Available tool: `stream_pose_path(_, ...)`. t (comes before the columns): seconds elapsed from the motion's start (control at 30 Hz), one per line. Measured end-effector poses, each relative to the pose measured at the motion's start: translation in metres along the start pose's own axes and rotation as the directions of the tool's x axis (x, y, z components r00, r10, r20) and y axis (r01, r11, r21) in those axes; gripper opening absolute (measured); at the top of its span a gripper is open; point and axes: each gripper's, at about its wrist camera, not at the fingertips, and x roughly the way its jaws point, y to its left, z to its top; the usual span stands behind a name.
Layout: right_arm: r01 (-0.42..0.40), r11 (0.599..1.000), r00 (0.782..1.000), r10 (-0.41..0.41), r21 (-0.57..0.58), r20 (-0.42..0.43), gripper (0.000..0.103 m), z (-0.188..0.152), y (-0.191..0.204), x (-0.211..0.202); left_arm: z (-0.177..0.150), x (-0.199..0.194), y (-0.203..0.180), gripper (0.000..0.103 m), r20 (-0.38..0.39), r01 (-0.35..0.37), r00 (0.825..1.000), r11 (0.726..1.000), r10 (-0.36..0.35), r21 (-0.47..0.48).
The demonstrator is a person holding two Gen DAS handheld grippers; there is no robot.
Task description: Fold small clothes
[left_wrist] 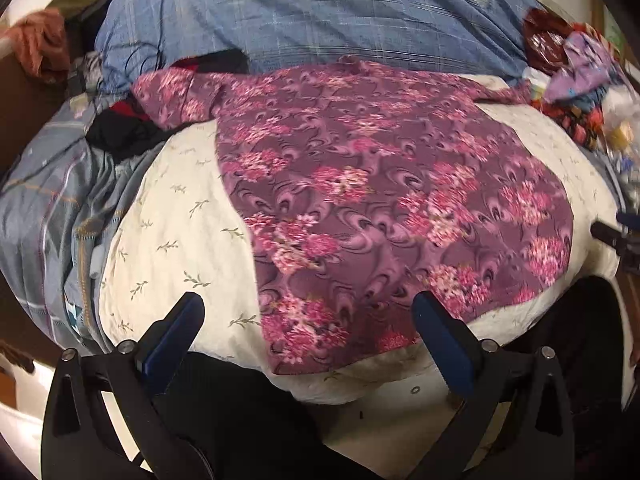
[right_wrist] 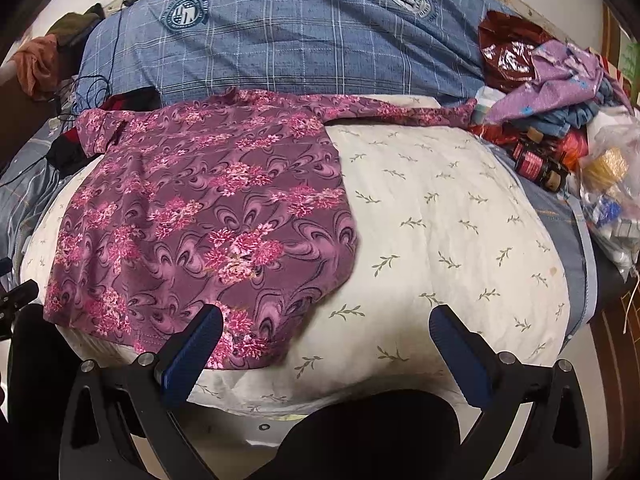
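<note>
A purple top with pink flowers (left_wrist: 360,184) lies spread flat on a cream leaf-print pillow (left_wrist: 168,232), its sleeves stretched out at the far end. It also shows in the right wrist view (right_wrist: 200,216), on the left half of the pillow (right_wrist: 440,220). My left gripper (left_wrist: 308,312) is open and empty, hovering over the top's near hem. My right gripper (right_wrist: 326,324) is open and empty, its left finger (right_wrist: 200,340) over the hem's right corner. The tip of the right gripper (left_wrist: 616,236) shows at the right edge of the left wrist view.
A blue checked pillow (right_wrist: 300,32) lies behind the cream one. A pile of clothes, a dark bottle and plastic bags (right_wrist: 560,128) sits at the right. Grey-blue bedding (left_wrist: 48,208) and dark clothes (left_wrist: 124,132) lie at the left. A cable (right_wrist: 100,80) trails at far left.
</note>
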Motion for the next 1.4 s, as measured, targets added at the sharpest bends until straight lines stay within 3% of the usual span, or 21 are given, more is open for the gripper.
stream_pose_path(0.23, -0.037, 0.998, 0.999, 0.037, 0.058, 0.004, 0.102, -0.002, -0.020, 0.006, 0.015, 0.021, 0.062, 0.103, -0.099, -0.004, 0.995, 0.977, -0.017, -0.211)
stream_pose_path(0.47, -0.139, 0.975, 0.989, 0.145, 0.172, -0.025, 0.096, 0.006, -0.037, 0.037, 0.000, 0.049, 0.063, 0.103, -0.223, 0.147, 0.947, 0.930, -0.231, -0.337)
stream_pose_path(0.5, -0.149, 0.972, 0.987, 0.157, 0.185, -0.029, 0.095, 0.009, -0.037, 0.044, -0.001, 0.052, 0.058, 0.103, -0.235, 0.169, 0.937, 0.924, -0.259, -0.343)
stream_pose_path(0.57, -0.182, 0.959, 0.980, 0.196, 0.217, -0.046, 0.093, 0.013, -0.037, 0.058, -0.004, 0.062, 0.050, 0.103, -0.264, 0.244, 0.893, 0.885, -0.365, -0.396)
stream_pose_path(0.6, -0.221, 0.945, 0.969, 0.240, 0.240, -0.055, 0.092, 0.015, -0.037, 0.066, -0.009, 0.073, 0.048, 0.103, -0.282, 0.281, 0.854, 0.844, -0.437, -0.456)
stream_pose_path(0.63, -0.263, 0.929, 0.956, 0.288, 0.260, -0.062, 0.084, 0.015, -0.035, 0.074, -0.013, 0.083, 0.046, 0.103, -0.296, 0.297, 0.821, 0.808, -0.489, -0.510)
stream_pose_path(0.67, -0.289, 0.919, 0.946, 0.318, 0.269, -0.069, 0.067, 0.015, -0.033, 0.079, -0.015, 0.088, 0.045, 0.098, -0.305, 0.296, 0.803, 0.786, -0.512, -0.543)
stream_pose_path(0.7, -0.300, 0.918, 0.941, 0.329, 0.260, -0.075, 0.058, 0.015, -0.030, 0.083, -0.020, 0.096, 0.045, 0.089, -0.312, 0.278, 0.792, 0.765, -0.525, -0.580)
stream_pose_path(0.73, -0.297, 0.926, 0.945, 0.320, 0.232, -0.067, 0.032, 0.016, -0.027, 0.081, -0.022, 0.098, 0.045, 0.063, -0.334, 0.242, 0.800, 0.778, -0.498, -0.581)
stream_pose_path(0.77, -0.324, 0.921, 0.936, 0.345, 0.218, -0.065, 0.007, 0.018, -0.027, 0.079, -0.023, 0.096, 0.047, 0.051, -0.347, 0.219, 0.806, 0.787, -0.479, -0.577)
stream_pose_path(0.8, -0.357, 0.908, 0.924, 0.377, 0.222, -0.057, 0.006, 0.021, -0.030, 0.074, -0.024, 0.092, 0.053, 0.046, -0.342, 0.216, 0.804, 0.776, -0.486, -0.593)
stream_pose_path(0.83, -0.375, 0.900, 0.921, 0.388, 0.220, -0.017, 0.006, 0.025, -0.037, 0.062, -0.025, 0.087, 0.059, 0.023, -0.330, 0.219, 0.803, 0.761, -0.496, -0.611)
stream_pose_path(0.87, -0.390, 0.897, 0.919, 0.392, 0.208, 0.029, 0.006, 0.032, -0.045, 0.045, -0.025, 0.080, 0.067, 0.012, -0.308, 0.231, 0.807, 0.749, -0.504, -0.620)
stream_pose_path(0.9, -0.397, 0.895, 0.918, 0.393, 0.204, 0.060, 0.006, 0.036, -0.051, 0.034, -0.024, 0.070, 0.075, 0.012, -0.287, 0.236, 0.818, 0.746, -0.499, -0.623)
stream_pose_path(0.97, -0.409, 0.890, 0.912, 0.395, 0.202, 0.107, 0.002, 0.042, -0.063, 0.013, -0.021, 0.050, 0.088, 0.012, -0.280, 0.190, 0.857, 0.770, -0.432, -0.609)
stream_pose_path(1.03, -0.354, 0.914, 0.935, 0.344, 0.197, 0.088, 0.000, 0.038, -0.072, 0.010, -0.021, 0.038, 0.095, 0.013, -0.294, 0.138, 0.885, 0.805, -0.362, -0.578)
stream_pose_path(1.13, -0.277, 0.936, 0.959, 0.283, 0.219, 0.001, 0.005, 0.026, -0.081, 0.028, -0.025, 0.033, 0.096, 0.014, -0.291, 0.147, 0.882, 0.805, -0.370, -0.575)
stream_pose_path(1.23, -0.312, 0.900, 0.942, 0.335, 0.305, -0.025, 0.010, 0.019, -0.094, 0.042, -0.018, 0.012, 0.092, 0.021, -0.233, 0.207, 0.897, 0.824, -0.375, -0.528)
stream_pose_path(1.3, -0.313, 0.895, 0.941, 0.338, 0.318, -0.024, 0.026, 0.018, -0.093, 0.046, -0.014, 0.005, 0.098, 0.038, -0.185, 0.220, 0.918, 0.838, -0.351, -0.499)
stream_pose_path(1.33, -0.321, 0.891, 0.938, 0.345, 0.322, -0.021, 0.042, 0.017, -0.091, 0.049, -0.007, 0.000, 0.101, 0.051, -0.151, 0.213, 0.934, 0.844, -0.324, -0.492)
stream_pose_path(1.4, -0.336, 0.880, 0.930, 0.366, 0.336, -0.027, 0.053, 0.017, -0.083, 0.057, 0.003, -0.001, 0.110, 0.058, -0.107, 0.198, 0.952, 0.844, -0.287, -0.499)
